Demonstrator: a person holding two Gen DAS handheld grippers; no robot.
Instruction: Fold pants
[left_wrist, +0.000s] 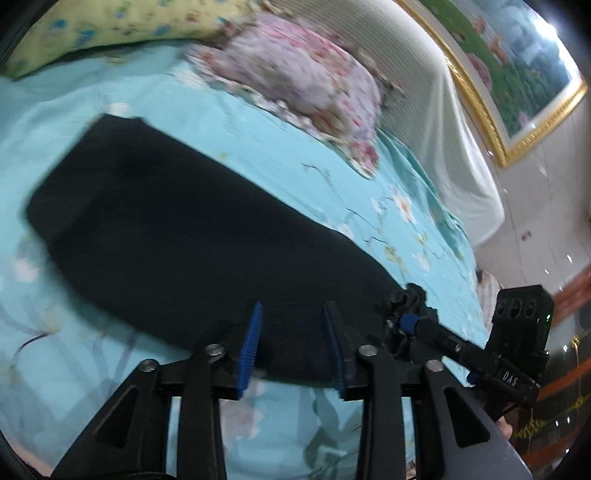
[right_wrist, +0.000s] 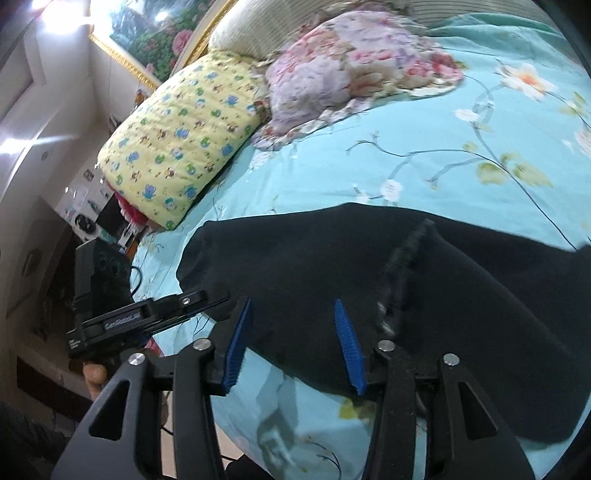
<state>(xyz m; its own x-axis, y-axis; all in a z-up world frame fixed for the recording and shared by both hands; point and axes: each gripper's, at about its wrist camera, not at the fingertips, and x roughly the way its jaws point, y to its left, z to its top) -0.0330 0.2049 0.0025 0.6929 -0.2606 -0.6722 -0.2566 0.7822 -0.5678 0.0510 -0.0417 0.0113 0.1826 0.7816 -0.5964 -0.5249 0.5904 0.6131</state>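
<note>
Black pants (left_wrist: 177, 236) lie flat on a turquoise floral bedsheet (left_wrist: 258, 133), one long dark panel running from the near edge toward the far left. My left gripper (left_wrist: 291, 314) is open, its blue pads just over the near edge of the pants, holding nothing. In the right wrist view the pants (right_wrist: 369, 266) show a raised fold or seam (right_wrist: 402, 258) across the middle. My right gripper (right_wrist: 291, 310) is open over the near edge of the pants, empty. The other gripper's body shows at the side of each view (left_wrist: 517, 332) (right_wrist: 107, 295).
A pink floral pillow (left_wrist: 303, 77) and a yellow patterned quilt (right_wrist: 184, 133) lie at the head of the bed. A white headboard (left_wrist: 443, 122) and a gold-framed picture (left_wrist: 517, 66) stand behind. The bed's edge drops off near the grippers.
</note>
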